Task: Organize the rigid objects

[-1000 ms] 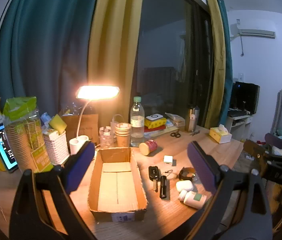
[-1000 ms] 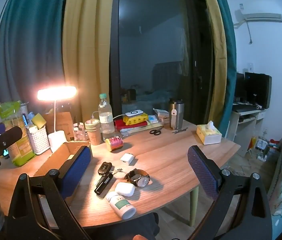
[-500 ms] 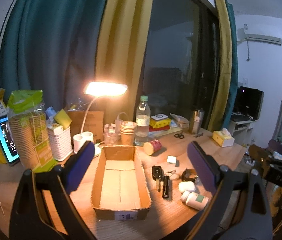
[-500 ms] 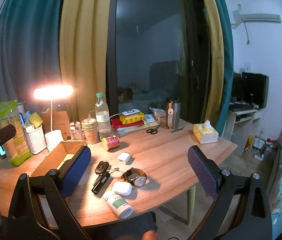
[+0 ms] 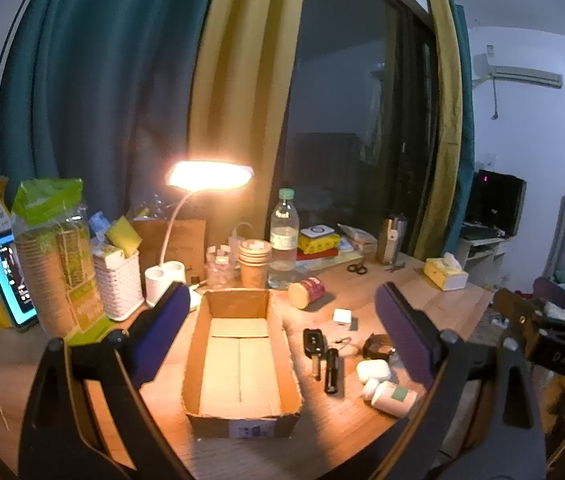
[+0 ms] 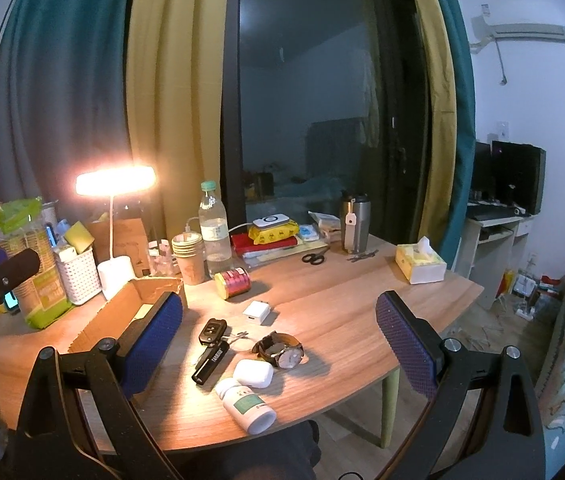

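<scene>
An open, empty cardboard box (image 5: pixel 242 396) (image 6: pixel 102 320) lies on the wooden desk. To its right lie a car key (image 5: pixel 312 340) (image 6: pixel 212 330), a black flashlight (image 5: pixel 332 370) (image 6: pixel 210 362), a white earbud case (image 5: pixel 372 370) (image 6: pixel 253 373), a white pill bottle (image 5: pixel 390 394) (image 6: pixel 248 404), a wristwatch (image 6: pixel 280 350), a white charger cube (image 5: pixel 342 316) (image 6: pixel 256 312) and a red tape roll (image 5: pixel 306 292) (image 6: pixel 233 282). My left gripper (image 5: pixel 282 340) is open, above and short of the box. My right gripper (image 6: pixel 278 344) is open, above and short of the small items.
A lit desk lamp (image 5: pixel 208 176), water bottle (image 5: pixel 283 236), paper cups (image 5: pixel 254 260), white basket (image 5: pixel 118 280) and phone (image 5: pixel 6 276) stand at the back left. Scissors (image 6: pixel 314 258), steel tumbler (image 6: pixel 354 222) and tissue box (image 6: pixel 420 262) stand at the back right.
Both grippers have drawn back and up a little from the desk, so the objects sit slightly lower and smaller. Both stay open; nothing on the desk has moved.
</scene>
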`<state>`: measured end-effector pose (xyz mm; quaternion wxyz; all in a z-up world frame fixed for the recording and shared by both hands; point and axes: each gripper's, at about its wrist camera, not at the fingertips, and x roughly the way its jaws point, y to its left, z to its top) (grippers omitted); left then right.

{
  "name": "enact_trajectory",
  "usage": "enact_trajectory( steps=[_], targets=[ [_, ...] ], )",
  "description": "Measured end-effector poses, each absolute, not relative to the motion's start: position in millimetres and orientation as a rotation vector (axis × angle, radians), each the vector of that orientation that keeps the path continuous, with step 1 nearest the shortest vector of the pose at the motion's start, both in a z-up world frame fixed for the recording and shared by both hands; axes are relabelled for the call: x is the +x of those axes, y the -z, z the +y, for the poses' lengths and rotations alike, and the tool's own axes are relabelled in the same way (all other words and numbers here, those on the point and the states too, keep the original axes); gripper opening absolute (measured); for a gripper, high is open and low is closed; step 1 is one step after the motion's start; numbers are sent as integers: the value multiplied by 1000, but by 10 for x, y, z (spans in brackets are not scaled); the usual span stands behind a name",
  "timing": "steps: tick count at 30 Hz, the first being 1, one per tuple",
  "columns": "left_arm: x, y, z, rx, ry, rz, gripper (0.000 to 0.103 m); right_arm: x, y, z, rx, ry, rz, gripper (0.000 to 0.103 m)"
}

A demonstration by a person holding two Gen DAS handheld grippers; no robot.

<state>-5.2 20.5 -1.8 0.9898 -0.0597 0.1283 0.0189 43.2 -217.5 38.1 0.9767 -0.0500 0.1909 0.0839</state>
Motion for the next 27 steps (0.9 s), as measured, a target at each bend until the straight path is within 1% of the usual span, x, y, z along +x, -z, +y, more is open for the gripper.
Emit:
enact_trajectory(
  steps=[6,27],
  targets=[
    [-36,43,215,-126,-19,274,94,426,-389,-2166,-103,-175,384,99],
    [-98,24,219,-110,-29,243,94,418,-394,-2124,-112,-177,382,99]
  ],
)
